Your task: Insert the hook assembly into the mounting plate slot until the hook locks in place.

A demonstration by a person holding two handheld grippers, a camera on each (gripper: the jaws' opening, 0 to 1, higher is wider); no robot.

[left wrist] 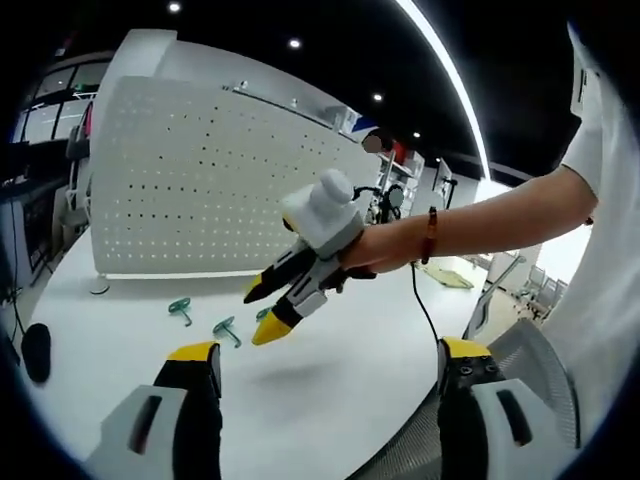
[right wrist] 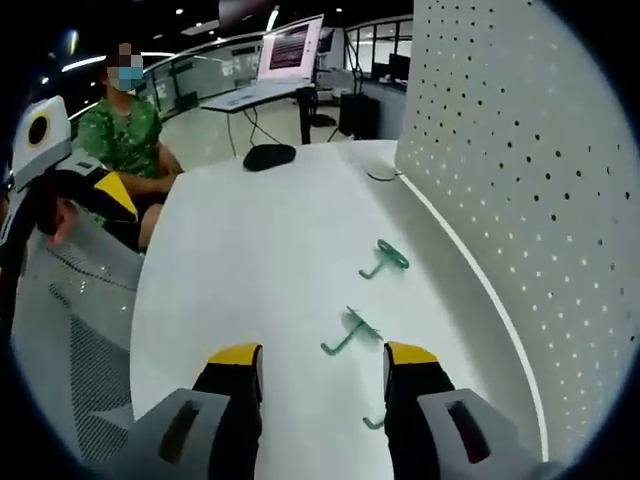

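1. Hovering above a white desk, the right hand-held gripper holds its yellow-tipped jaws spread and empty, the nearest green hook lying just ahead between them.
2. Three green hooks lie loose on the desk in the right gripper view: the near one, a farther hook, and a third hook peeking beside the right jaw.
3. None is seated in the white pegboard, which stands upright along the desk's edge; judging by this, the insertion has not begun and pick-up, carry and locking all remain.
4. Seen from the left gripper view, the left hand-held gripper is also spread with nothing between its jaws, while the right hand-held gripper points down toward the hooks.
5. Beyond, a computer mouse, a monitor and a seated person occupy the background; a mesh chair back sits close at the desk's near side. Nothing blocks the pegboard.
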